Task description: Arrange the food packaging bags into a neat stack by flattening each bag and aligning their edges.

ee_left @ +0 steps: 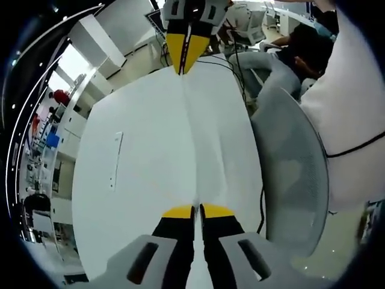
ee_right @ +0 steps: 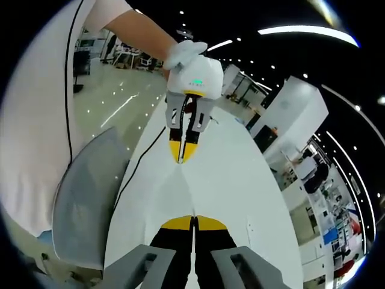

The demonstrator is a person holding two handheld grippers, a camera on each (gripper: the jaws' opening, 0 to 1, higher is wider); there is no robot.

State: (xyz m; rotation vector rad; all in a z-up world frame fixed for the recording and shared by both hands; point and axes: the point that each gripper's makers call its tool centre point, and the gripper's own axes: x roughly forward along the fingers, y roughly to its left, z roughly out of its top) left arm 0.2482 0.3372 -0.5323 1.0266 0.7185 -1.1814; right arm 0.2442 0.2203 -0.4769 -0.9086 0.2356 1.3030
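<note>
A thin white bag (ee_left: 190,138) is stretched between my two grippers above the white table (ee_left: 132,180). It shows edge-on, as a fine crease line. My left gripper (ee_left: 197,208) is shut on its near end, yellow tips pressed together. Facing it at the top of the left gripper view, my right gripper (ee_left: 184,67) is shut on the far end. From the right gripper view the same bag (ee_right: 187,189) runs from my right gripper (ee_right: 194,219) to the left gripper (ee_right: 181,158), which a white-gloved hand (ee_right: 185,53) holds. How flat the bag lies is hard to tell.
A grey chair (ee_left: 295,174) stands against the table's right edge, with a black cable (ee_left: 262,208) hanging beside it. A person's white garment (ee_left: 355,114) is close by. A thin pale strip (ee_left: 115,159) lies on the table. Desks and shelving line the room behind.
</note>
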